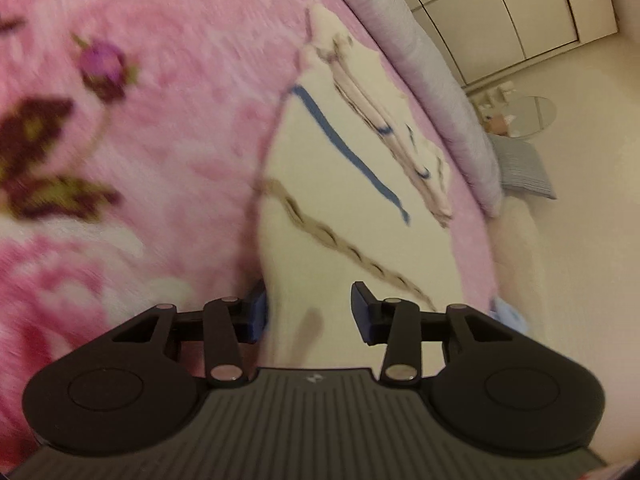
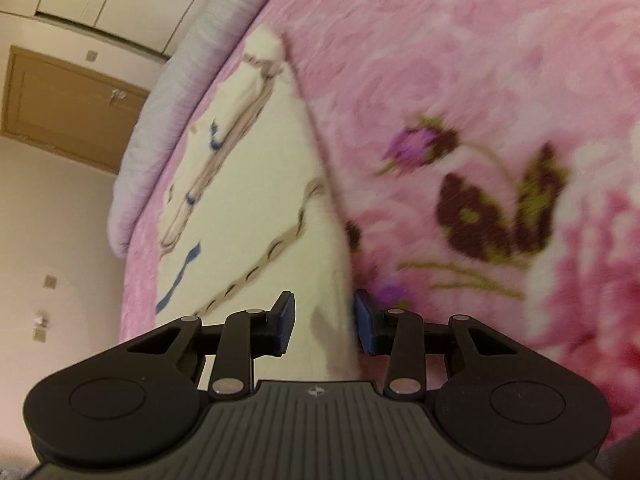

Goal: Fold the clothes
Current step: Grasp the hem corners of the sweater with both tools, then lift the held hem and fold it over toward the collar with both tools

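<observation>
One cream-white garment [image 1: 320, 184] with a blue stripe and a braided tan cord printed across it is lying spread on the fluffy pink floral blanket [image 1: 168, 128] that is covering the bed, close to the blanket's edge where a grey-lilac sheet [image 1: 444, 92] is showing; two grippers are working at its near end; the left gripper [image 1: 307, 316] is standing with its blue-padded jaws apart, the cloth's near edge rising between them and touching or hiding the left pad, though no firm pinch is showing; the right gripper [image 2: 325, 322] is likewise standing parted, a raised fold of the same cream cloth [image 2: 256, 184] passing between its two pads [image 2: 285, 320] without being squeezed; motion blur is softening both views, so exact contact is hard to tell; beyond the bed, one round mirror [image 1: 532, 116] is lying on the pale floor beside one striped cushion [image 1: 522, 170], several small items sitting at the mirror's edge; one brown door [image 2: 68, 108] is standing shut in the right wrist view.
</observation>
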